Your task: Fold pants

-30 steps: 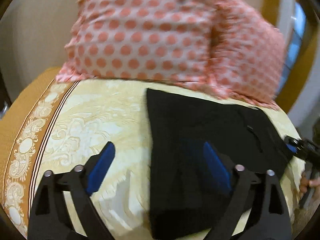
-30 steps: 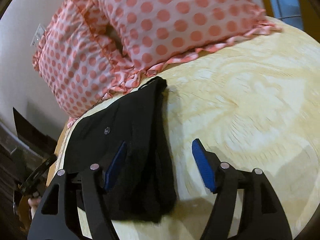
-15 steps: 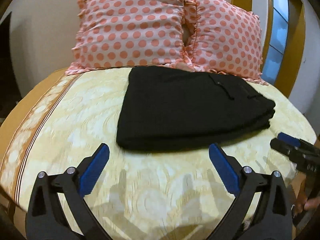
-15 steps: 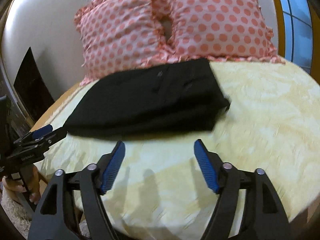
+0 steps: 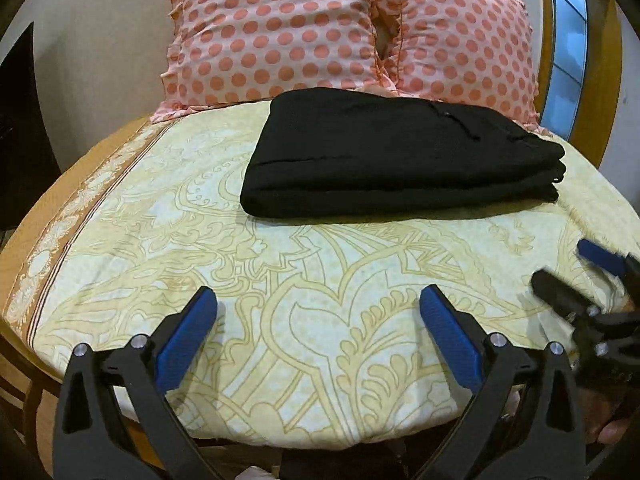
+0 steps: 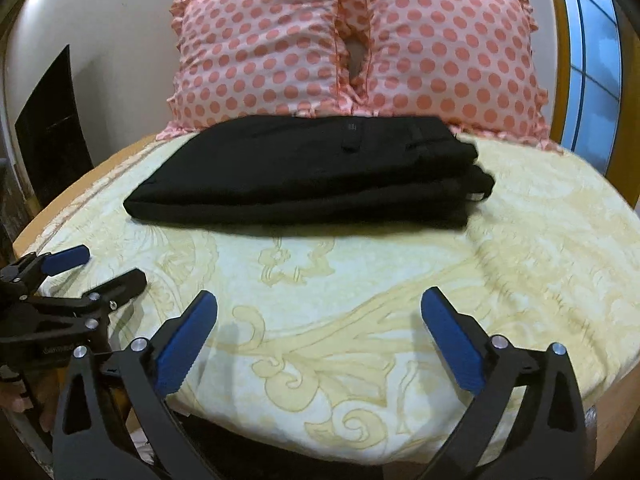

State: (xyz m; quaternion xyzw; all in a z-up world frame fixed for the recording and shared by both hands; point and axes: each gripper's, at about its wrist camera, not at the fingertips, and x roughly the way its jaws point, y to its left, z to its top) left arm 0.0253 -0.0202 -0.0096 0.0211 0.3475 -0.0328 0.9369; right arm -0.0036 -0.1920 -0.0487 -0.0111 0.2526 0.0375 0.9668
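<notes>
The black pants [image 5: 396, 160] lie folded into a flat stack on the yellow patterned bed sheet, just in front of the pillows; they also show in the right wrist view [image 6: 312, 168]. My left gripper [image 5: 318, 312] is open and empty, well back from the pants near the bed's front edge. My right gripper [image 6: 320, 312] is open and empty, also near the front edge. Each gripper shows in the other's view: the right one [image 5: 576, 276] at the far right, the left one [image 6: 100, 268] at the far left.
Two pink polka-dot pillows [image 5: 280, 32] [image 6: 448, 52] stand against the wall behind the pants. The bed sheet [image 5: 320, 264] covers the bed, with an orange border on the left [image 5: 60, 208]. A window [image 6: 592, 60] is at the right.
Both grippers have pulled back from the pants toward the bed's front edge, open throughout. The folded pants stay on the bed.
</notes>
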